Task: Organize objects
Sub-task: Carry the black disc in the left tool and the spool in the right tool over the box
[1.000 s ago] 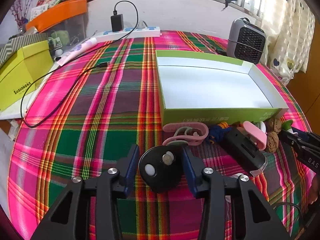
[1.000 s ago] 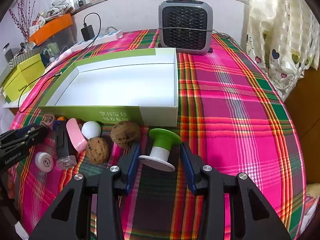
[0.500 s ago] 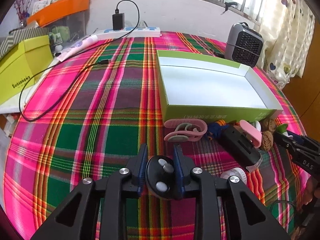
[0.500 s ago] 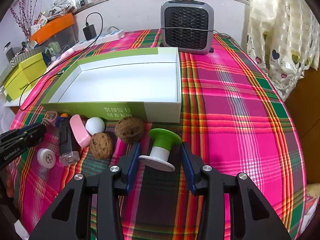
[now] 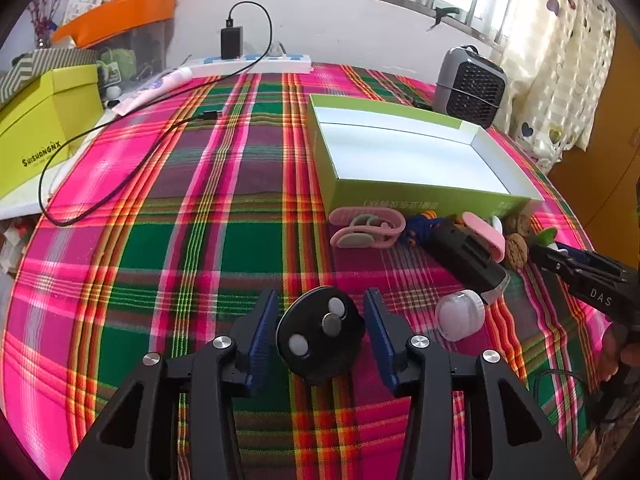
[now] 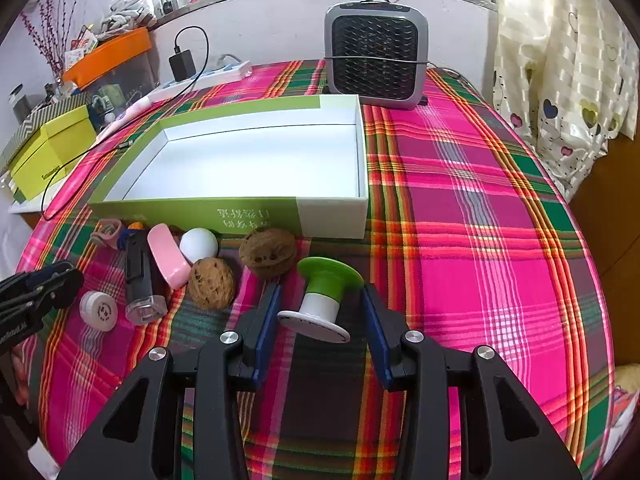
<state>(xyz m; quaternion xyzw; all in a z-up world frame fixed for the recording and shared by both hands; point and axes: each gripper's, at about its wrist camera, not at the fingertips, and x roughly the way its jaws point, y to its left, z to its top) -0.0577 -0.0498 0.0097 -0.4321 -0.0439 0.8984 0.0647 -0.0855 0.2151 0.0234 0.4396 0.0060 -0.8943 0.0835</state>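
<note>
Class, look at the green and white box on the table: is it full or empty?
Empty. The box shows only bare white floor; nothing lies inside.

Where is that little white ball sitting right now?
In the right wrist view, the white ball lies on the tablecloth just in front of the green box, between the pink case and the two walnuts.

Home room, plaid tablecloth (image 6: 480, 184), heart-print curtain (image 6: 560, 80), small heater (image 6: 376, 60) by window

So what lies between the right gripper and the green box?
In the right wrist view, only bare plaid cloth separates the right gripper, around a green-topped spool, from the green box.
</note>
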